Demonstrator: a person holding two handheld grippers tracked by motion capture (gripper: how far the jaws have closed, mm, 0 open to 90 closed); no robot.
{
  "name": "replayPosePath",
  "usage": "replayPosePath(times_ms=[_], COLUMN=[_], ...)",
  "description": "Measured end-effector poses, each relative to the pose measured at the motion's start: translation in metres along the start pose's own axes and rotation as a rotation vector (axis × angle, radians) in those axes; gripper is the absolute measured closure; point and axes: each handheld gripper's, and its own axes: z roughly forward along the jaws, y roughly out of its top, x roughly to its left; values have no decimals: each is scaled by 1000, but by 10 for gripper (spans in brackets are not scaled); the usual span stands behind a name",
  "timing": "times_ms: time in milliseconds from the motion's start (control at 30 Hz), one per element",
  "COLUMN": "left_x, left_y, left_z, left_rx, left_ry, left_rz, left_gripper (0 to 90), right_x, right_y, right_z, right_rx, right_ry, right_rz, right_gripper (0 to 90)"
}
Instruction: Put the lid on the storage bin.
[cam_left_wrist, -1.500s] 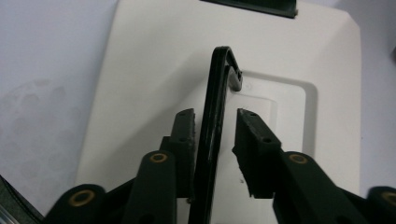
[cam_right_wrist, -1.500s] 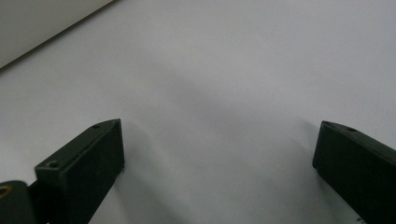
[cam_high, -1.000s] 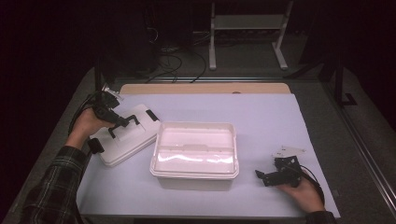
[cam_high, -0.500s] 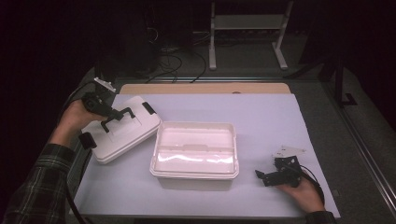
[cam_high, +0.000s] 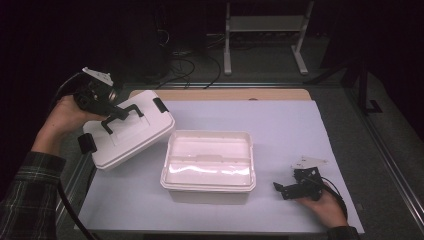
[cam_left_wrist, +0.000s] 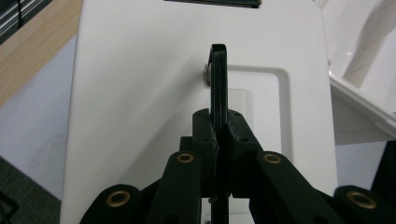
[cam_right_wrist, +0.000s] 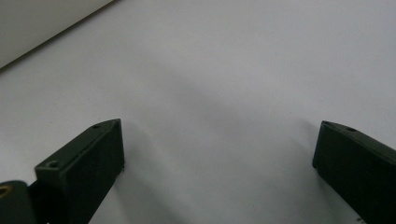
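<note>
Gripping the lid by its handle

Clamped on the black handle of the white lid, the left gripper holds that lid tilted at the left of the table, its far edge higher than its near one (a black latch shows at each end). The lid's right corner sits just beside the open white box, which stands mid-table. At the near right, the right gripper rests on the pale table sheet with its jaws spread wide and nothing between them.
</note>
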Motion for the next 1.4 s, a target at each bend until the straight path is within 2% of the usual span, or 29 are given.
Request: replayPosePath(times_ms=[167, 433, 633, 933, 1167, 1400], left_x=[-13, -34, -51, -78, -101, -126], left_y=[15, 40, 60, 89, 111, 131], left_z=[-2, 3, 16, 36, 55, 79], left_rx=[-8, -22, -2, 3, 22, 60], left_ry=[-11, -66, -108, -177, -245, -295], left_rz=[44, 120, 178, 261, 334, 403], left_gripper=[841, 841, 841, 841, 842, 842], right_x=[0, 0, 0, 0, 0, 0], right_y=[0, 0, 0, 0, 0, 0], right_z=[0, 0, 0, 0, 0, 0], right_rx=[1, 0, 0, 0, 0, 0], right_ry=[0, 0, 0, 0, 0, 0], right_rz=[1, 0, 0, 0, 0, 0], right_gripper=[15, 16, 15, 16, 15, 15])
